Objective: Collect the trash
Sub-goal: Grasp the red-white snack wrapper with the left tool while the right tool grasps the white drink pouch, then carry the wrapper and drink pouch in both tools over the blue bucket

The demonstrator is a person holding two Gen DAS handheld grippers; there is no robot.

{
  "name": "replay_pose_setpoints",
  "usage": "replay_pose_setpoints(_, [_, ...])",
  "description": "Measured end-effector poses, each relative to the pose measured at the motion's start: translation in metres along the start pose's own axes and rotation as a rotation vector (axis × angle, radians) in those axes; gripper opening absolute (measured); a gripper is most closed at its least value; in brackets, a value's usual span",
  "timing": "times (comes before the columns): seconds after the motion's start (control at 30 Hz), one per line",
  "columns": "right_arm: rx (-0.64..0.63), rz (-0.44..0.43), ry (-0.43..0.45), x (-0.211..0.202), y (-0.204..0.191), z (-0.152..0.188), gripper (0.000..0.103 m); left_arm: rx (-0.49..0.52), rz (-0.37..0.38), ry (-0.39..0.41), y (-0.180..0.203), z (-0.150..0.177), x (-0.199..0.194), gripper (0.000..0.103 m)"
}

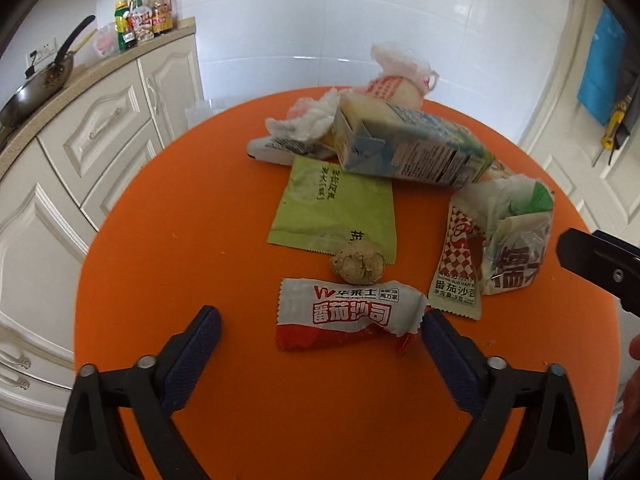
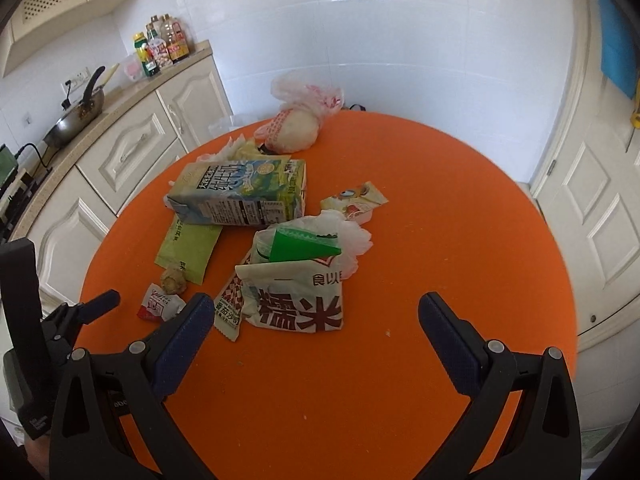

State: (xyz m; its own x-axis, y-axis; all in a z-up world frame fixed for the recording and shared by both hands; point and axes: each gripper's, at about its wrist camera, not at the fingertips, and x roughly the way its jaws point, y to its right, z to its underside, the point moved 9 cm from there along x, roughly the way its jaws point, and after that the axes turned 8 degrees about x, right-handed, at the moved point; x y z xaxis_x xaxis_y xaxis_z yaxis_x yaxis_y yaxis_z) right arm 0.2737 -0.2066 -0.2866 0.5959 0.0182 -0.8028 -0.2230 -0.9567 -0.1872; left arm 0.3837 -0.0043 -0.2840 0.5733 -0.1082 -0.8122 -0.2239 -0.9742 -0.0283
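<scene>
2 grippers hang over our orange round table (image 2: pixel 440 208), neither holding anything. Starting at the left, our left gripper (image 1: pixel 320 330) has its fingers spread wide around the red-and-white ketchup sachet (image 1: pixel 346 314), the right pad just beside the crinkled end, not clamped. Just beyond it sits a crumpled brown ball (image 1: pixel 358 266) on the corner of a flat green packet (image 1: pixel 334 210) — if we close carelessly, the ball may roll off or the thin sachet may slide flat under the pads. Further back lies the milk carton (image 2: pixel 240 194) on its side, with white tissue (image 1: pixel 306 118) and a knotted plastic bag (image 2: pixel 298 118) behind it. Moving right, a second checked sachet (image 1: pixel 456 268) is tucked against a white paper wrapper (image 2: pixel 298 302) with a green wedge (image 2: pixel 304 246) on top; our right gripper (image 2: pixel 316 320) hovers there, fingers far apart, the wrapper between them but untouched. The pile is loose — lifting 1 piece could drag its neighbours toward the table edge. A small yellow packet (image 2: pixel 354 200) lies furthest right, apart from the rest.
</scene>
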Motion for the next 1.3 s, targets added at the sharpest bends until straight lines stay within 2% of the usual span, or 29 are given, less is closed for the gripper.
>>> replay_pose_setpoints(0.03, [-0.004, -0.004, -0.003, 0.005, -0.002, 0.000, 0.102, 0.011, 0.005, 0.010, 0.003, -0.006, 0.003, 0.089])
replay_pose_setpoints(0.1, [-0.009, -0.004, -0.018, 0.020, -0.006, 0.001, 0.100, 0.016, 0.006, 0.017, 0.006, -0.006, 0.011, 0.084])
replay_pose_setpoints(0.13, [-0.005, 0.000, -0.031, 0.029, -0.005, 0.002, 0.098, 0.017, 0.005, 0.022, 0.006, -0.005, 0.014, 0.077])
replay_pose_setpoints(0.17, [0.000, 0.006, -0.041, 0.037, -0.004, 0.003, 0.090, 0.018, 0.004, 0.026, 0.005, -0.009, 0.017, 0.067])
replay_pose_setpoints(0.2, [0.006, 0.001, -0.051, 0.042, -0.003, 0.004, 0.081, 0.017, 0.004, 0.028, 0.005, -0.009, 0.019, 0.065])
replay_pose_setpoints(0.23, [0.015, -0.014, -0.056, 0.045, -0.003, 0.005, 0.077, 0.015, 0.012, 0.027, 0.005, -0.011, 0.022, 0.063])
replay_pose_setpoints(0.3, [0.030, -0.055, -0.051, 0.047, -0.005, 0.007, 0.054, 0.018, 0.020, 0.032, 0.005, -0.011, 0.025, 0.059])
replay_pose_setpoints(0.33, [0.024, -0.058, -0.046, 0.046, -0.006, 0.008, 0.051, 0.025, 0.012, 0.034, 0.005, -0.015, 0.029, 0.053])
replay_pose_setpoints(0.57, [0.037, -0.110, -0.024, 0.028, -0.002, 0.016, 0.030, 0.004, 0.044, 0.041, -0.007, -0.009, 0.041, 0.048])
replay_pose_setpoints(0.7, [0.062, -0.150, -0.023, 0.016, 0.003, 0.020, 0.021, -0.011, 0.066, 0.046, -0.004, 0.011, 0.022, 0.047])
replay_pose_setpoints(0.8, [0.057, -0.170, -0.013, 0.006, 0.005, 0.020, 0.017, -0.021, 0.076, 0.050, 0.001, 0.019, 0.010, 0.046])
replay_pose_setpoints(0.97, [0.071, -0.196, -0.014, -0.002, 0.007, 0.026, 0.017, -0.028, 0.082, 0.070, 0.009, 0.026, -0.011, 0.046])
replay_pose_setpoints(1.3, [0.083, -0.225, 0.052, -0.037, 0.022, 0.022, 0.016, 0.018, 0.113, 0.148, 0.052, 0.004, -0.045, 0.046])
